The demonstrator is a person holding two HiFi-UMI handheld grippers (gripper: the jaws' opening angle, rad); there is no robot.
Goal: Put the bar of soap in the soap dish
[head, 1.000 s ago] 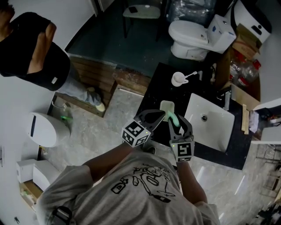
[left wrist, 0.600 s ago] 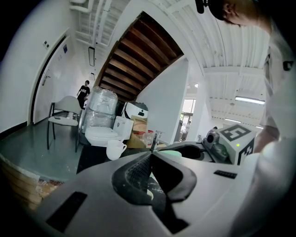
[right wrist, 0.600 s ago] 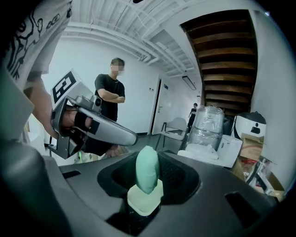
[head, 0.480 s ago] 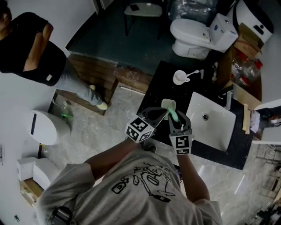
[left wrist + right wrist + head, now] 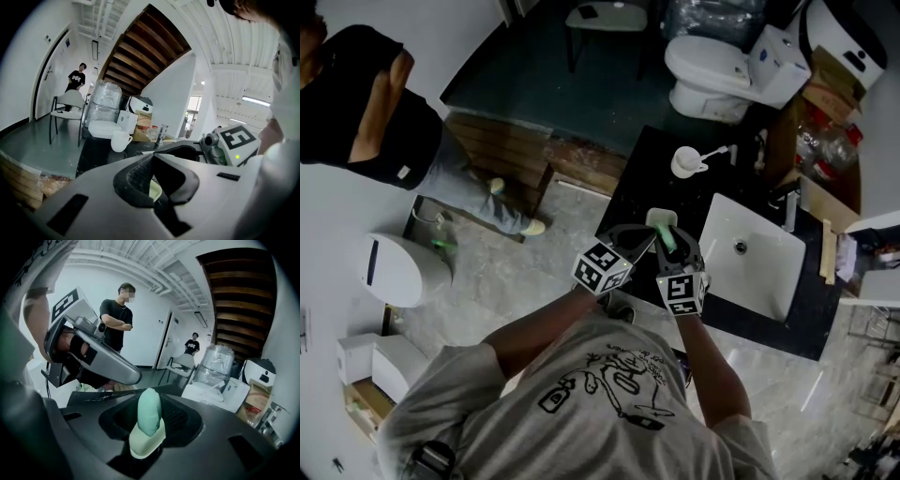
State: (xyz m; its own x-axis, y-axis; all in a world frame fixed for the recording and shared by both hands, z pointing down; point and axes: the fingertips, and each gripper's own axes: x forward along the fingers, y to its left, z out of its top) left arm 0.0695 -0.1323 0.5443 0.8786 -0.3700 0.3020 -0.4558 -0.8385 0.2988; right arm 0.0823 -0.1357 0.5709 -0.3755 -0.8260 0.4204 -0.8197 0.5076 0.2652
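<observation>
The right tool [image 5: 673,249] is clenched on the mint-green oval bar of soap [image 5: 150,409], which stands upright between its pads. The soap is over the pale rectangular soap dish [image 5: 659,218] on the black counter [image 5: 639,178], beside the white square sink [image 5: 759,274]. The left tool [image 5: 152,157] has its tips together and grips nothing; the dish shows through the gap behind them. Each tool's cube [image 5: 602,266] carries black-and-white square markers. The white print on a bystander's black T-shirt [image 5: 75,78] is too small to read.
</observation>
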